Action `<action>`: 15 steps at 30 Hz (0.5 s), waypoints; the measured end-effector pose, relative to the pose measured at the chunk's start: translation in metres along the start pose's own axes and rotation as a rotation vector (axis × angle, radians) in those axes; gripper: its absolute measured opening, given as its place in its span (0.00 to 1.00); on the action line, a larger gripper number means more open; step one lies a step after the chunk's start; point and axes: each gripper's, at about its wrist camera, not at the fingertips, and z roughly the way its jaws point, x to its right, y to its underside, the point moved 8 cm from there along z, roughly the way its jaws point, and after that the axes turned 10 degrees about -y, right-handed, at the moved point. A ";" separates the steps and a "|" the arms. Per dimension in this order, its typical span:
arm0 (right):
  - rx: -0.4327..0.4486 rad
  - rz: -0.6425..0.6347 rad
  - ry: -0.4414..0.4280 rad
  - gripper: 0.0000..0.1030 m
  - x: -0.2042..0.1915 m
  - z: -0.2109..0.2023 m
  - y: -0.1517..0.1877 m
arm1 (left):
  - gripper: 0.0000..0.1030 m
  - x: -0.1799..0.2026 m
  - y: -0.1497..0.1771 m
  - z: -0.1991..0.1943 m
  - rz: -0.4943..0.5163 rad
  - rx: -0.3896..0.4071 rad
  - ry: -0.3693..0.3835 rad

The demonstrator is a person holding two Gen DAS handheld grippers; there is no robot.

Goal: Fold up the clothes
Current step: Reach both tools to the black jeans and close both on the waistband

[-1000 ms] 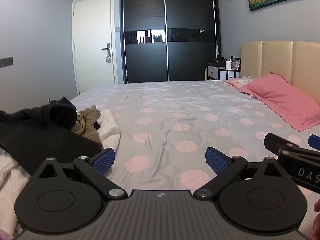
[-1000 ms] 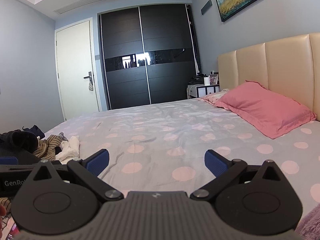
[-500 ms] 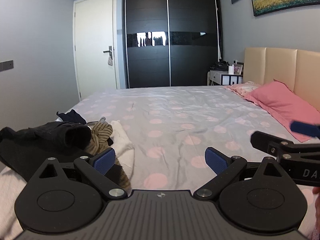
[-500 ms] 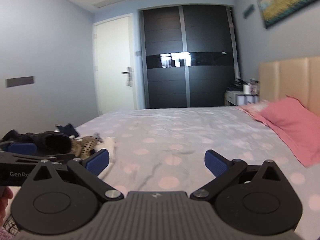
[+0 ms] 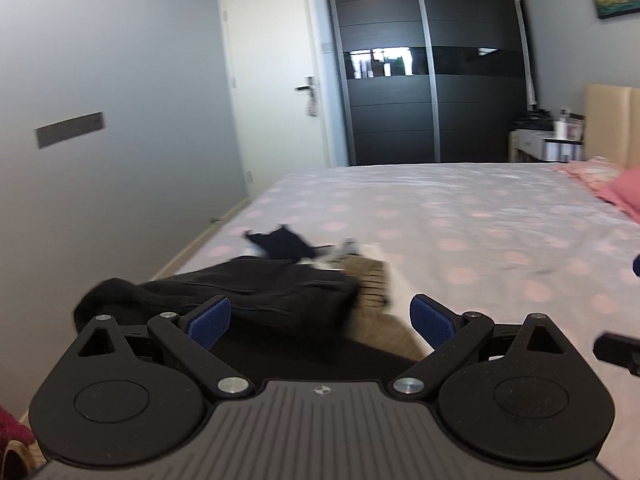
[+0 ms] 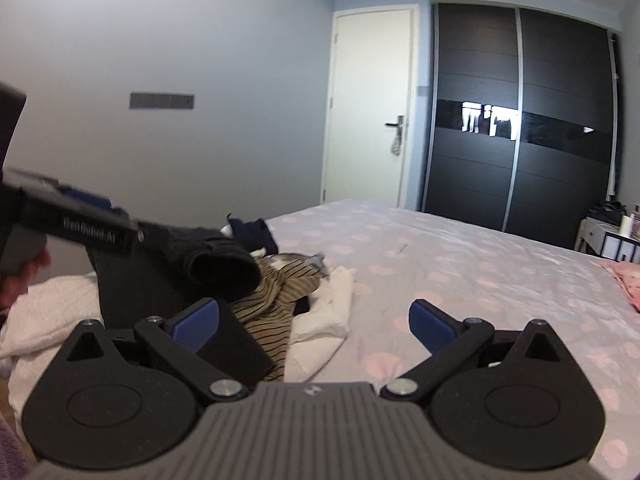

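**Both tools released above clothes pile**

Left tool (image 5: 320, 322): pads spread, nothing between them, above black garment (image 5: 260, 292). Right tool (image 6: 314, 322): pads spread, empty, over striped garment (image 6: 276, 300) and white garment (image 6: 328, 316). Pile lies at near corner of the bed (image 6: 480, 264), on pink-dotted sheet. Left view is motion-blurred.

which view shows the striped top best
Right wrist view: the striped top is sharp, lying between the black garment and white cloth. In the left wrist view it is blurred and half hidden.
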 end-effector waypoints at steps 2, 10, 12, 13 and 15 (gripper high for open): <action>-0.016 -0.002 -0.038 0.99 -0.006 0.024 0.004 | 0.95 -0.009 0.009 0.016 -0.013 -0.022 0.016; -0.080 -0.037 -0.144 0.98 -0.027 0.119 0.025 | 0.95 0.003 0.022 0.059 0.047 -0.022 0.071; -0.107 -0.047 -0.180 0.98 -0.029 0.136 0.035 | 0.95 0.013 0.022 0.065 0.073 -0.014 0.078; -0.120 -0.047 -0.197 0.98 -0.029 0.144 0.040 | 0.95 0.017 0.022 0.069 0.083 -0.013 0.086; -0.140 -0.033 -0.221 0.98 -0.025 0.157 0.048 | 0.95 0.024 0.022 0.076 0.096 -0.020 0.081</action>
